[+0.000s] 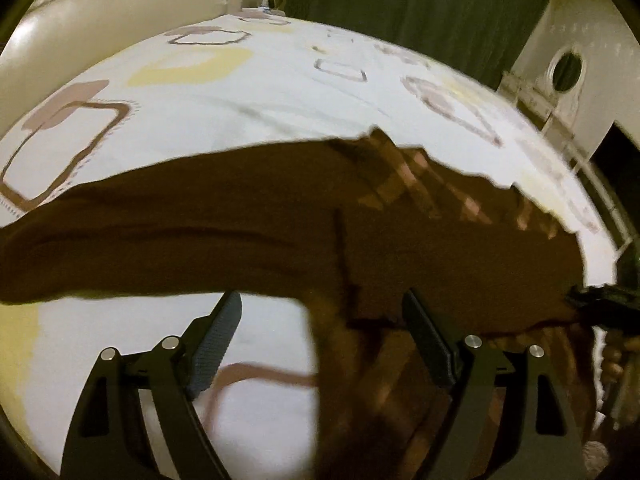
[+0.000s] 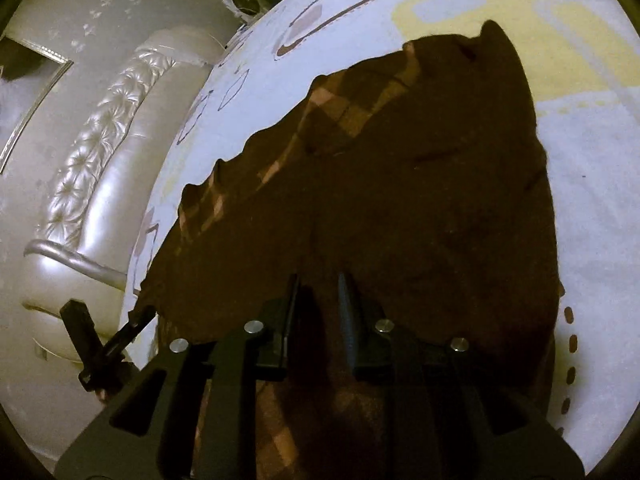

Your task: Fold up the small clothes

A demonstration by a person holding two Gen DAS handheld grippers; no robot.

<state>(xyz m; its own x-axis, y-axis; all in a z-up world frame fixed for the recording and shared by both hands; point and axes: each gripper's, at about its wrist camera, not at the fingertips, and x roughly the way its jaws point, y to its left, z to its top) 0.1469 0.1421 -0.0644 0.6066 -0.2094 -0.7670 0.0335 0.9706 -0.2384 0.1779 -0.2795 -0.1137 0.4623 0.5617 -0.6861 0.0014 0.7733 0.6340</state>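
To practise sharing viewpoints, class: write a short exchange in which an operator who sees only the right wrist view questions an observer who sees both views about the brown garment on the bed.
Operator: Is the left gripper holding anything?
Observer: No. The left gripper stands wide open, nothing between its pads, at the edge of the brown garment.
Operator: What lies beyond the bed?
Observer: A green curtain hangs behind the patterned sheet.

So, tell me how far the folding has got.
Done: the brown garment lies on the patterned sheet with one layer turned over, its checked side showing. In hand: nothing; the left gripper is open, the right gripper stands narrowly parted over the cloth. Left: further folds.
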